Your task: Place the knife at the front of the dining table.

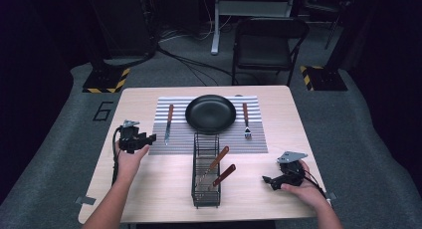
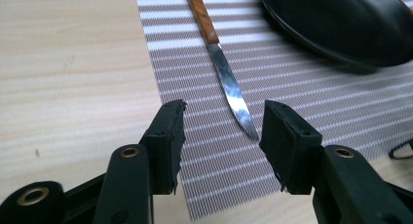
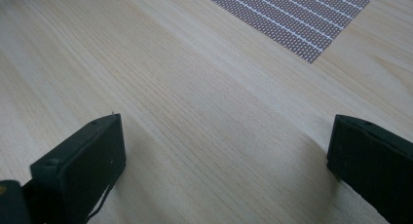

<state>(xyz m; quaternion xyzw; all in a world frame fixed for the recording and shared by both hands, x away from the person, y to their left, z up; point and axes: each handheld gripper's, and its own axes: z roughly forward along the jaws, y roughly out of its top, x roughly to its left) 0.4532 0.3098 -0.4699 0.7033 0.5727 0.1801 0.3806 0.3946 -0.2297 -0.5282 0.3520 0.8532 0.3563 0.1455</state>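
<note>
black round plate (image 1: 210, 113): upper centre, on striped grey-white placemat (image 1: 258, 139)
wooden-handled fork (image 1: 246, 120): right of plate
black wire basket (image 1: 205, 189): lower centre
black folding chair (image 1: 267, 45): top

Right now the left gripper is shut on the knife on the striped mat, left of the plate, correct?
No. The left gripper is open, holding nothing. In the left gripper view the knife lies free on the mat, left of the plate.

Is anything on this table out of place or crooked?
Nothing stands out. The knife and fork lie straight on the striped mat beside the black plate; two utensils lean in the wire basket.
</note>
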